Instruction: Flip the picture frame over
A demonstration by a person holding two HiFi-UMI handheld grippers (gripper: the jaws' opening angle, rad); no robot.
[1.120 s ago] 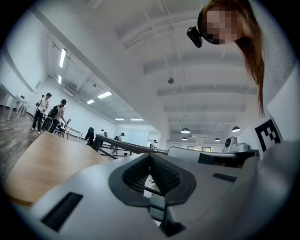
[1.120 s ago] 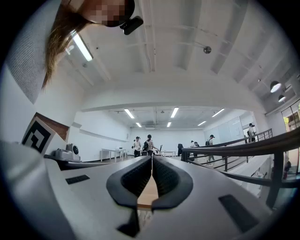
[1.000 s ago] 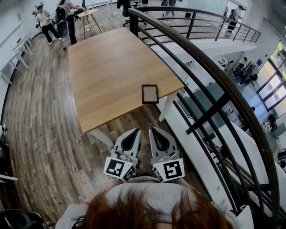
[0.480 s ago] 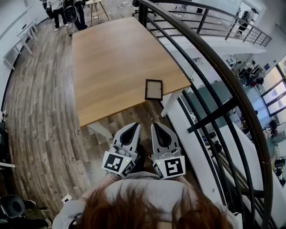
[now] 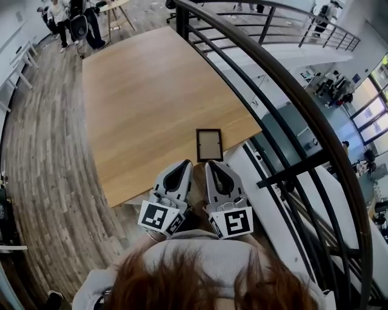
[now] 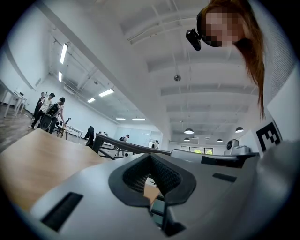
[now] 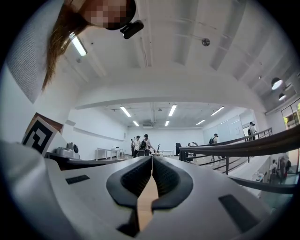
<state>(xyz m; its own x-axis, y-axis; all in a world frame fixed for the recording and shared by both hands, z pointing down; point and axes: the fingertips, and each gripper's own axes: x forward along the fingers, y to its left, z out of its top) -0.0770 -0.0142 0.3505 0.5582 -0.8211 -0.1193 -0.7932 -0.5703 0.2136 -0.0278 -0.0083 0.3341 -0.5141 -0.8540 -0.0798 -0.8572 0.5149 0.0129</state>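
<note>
A small dark-rimmed picture frame point(image 5: 209, 145) lies flat near the near right corner of the wooden table point(image 5: 139, 91). It shows a pale tan panel inside its rim. My left gripper point(image 5: 184, 162) and right gripper point(image 5: 211, 162) are held side by side close to my chest, both shut and empty. Their tips are at the table's near edge, just short of the frame, and touch nothing. In the left gripper view the left gripper point(image 6: 150, 154) has its jaws together over the tabletop. The right gripper point(image 7: 152, 157) looks the same in the right gripper view.
A dark curved metal railing point(image 5: 273, 79) runs along the table's right side, with a drop to a lower floor beyond it. Several people point(image 5: 73, 18) stand by small tables at the far end. Wood plank floor point(image 5: 42, 151) lies left of the table.
Both grippers and my head have come forward to the table. Their tips now reach its near edge, and the frame sits much closer in front of them. The jaws stayed shut.
</note>
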